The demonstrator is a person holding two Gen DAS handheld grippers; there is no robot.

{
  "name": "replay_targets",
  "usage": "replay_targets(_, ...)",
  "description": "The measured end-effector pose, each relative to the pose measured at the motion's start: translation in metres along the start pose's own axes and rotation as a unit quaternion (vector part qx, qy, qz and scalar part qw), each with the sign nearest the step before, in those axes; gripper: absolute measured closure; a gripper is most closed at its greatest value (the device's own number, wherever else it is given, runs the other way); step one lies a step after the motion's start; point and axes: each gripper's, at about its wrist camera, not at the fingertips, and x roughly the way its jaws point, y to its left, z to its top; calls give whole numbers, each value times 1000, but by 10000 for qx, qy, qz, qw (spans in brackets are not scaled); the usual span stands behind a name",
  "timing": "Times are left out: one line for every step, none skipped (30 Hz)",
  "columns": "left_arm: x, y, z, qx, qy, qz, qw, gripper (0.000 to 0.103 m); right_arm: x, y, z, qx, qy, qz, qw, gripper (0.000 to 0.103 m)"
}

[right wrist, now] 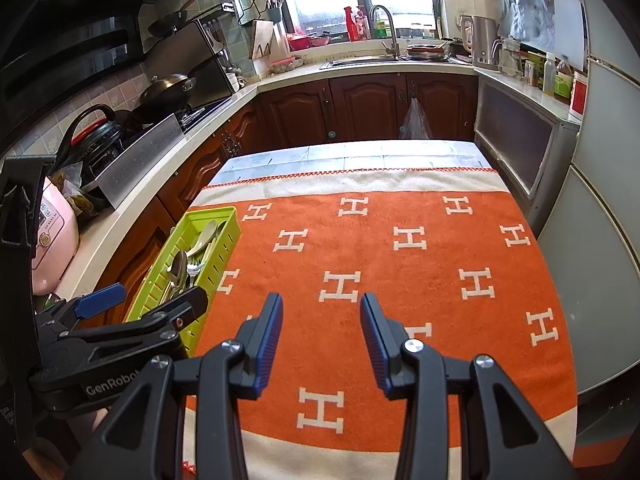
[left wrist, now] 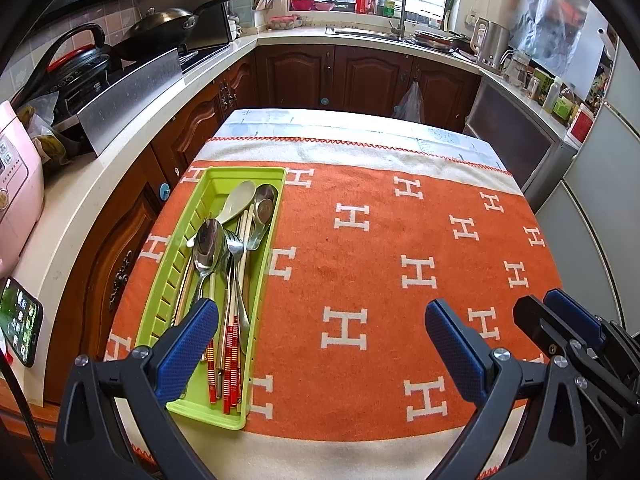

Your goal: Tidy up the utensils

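A green slotted utensil tray [left wrist: 218, 184] lies lengthwise on the orange blanket [left wrist: 360, 272] that covers the tabletop [left wrist: 340, 120], at the blanket's left edge, beside the wooden kitchen cabinets [left wrist: 132, 216]. All the cutlery in view lies inside this tray, handles toward the cameras. A large steel spoon [left wrist: 208, 244] rests bowl-up near the tray's middle, with a fork [left wrist: 235, 240] touching it on the side away from the cabinets. Beyond them, toward the tray's far end, lie a cream plastic spoon [left wrist: 240, 200] and a second steel spoon [left wrist: 264, 204]. Chopsticks with red-and-white banded ends [left wrist: 230, 364] occupy the tray's near end; how many there are cannot be told.

The left gripper [left wrist: 320, 332] hovers at the tray's near end, its jaws spread wide and holding nothing. One blue pad [left wrist: 188, 348] overlaps the tray's near half in the view; whether it touches the cutlery cannot be told. The other pad stands over bare blanket, well apart from the tray.

The right gripper [right wrist: 321, 340] is over the blanket, away from the tray on the side opposite the cabinets, its jaws parted by a moderate gap and empty. In the right wrist view the tray [right wrist: 208, 216] appears at the blanket's left edge, partly behind the left gripper [right wrist: 148, 300].
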Motion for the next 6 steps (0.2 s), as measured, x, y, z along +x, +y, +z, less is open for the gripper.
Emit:
replay_targets(0, 0, 0, -9, 13, 2, 10000, 1, 0, 0, 0, -3, 3, -2, 10000, 63)
replay_targets(1, 0, 0, -18, 17, -3, 10000, 1, 0, 0, 0, 2, 7, 4, 10000, 63)
replay_targets(1, 0, -1, -25, 17, -6, 10000, 1, 0, 0, 0, 0, -4, 4, 10000, 63)
replay_targets(1, 0, 0, -12, 21, 6, 10000, 1, 0, 0, 0, -3, -3, 1, 10000, 63)
replay_targets(1, 0, -1, 1, 17, 19, 10000, 1, 0, 0, 0, -6, 1, -4, 10000, 63)
replay_targets(0, 0, -1, 18, 6, 38, 10000, 1, 0, 0, 0, -2, 6, -5, 10000, 63)
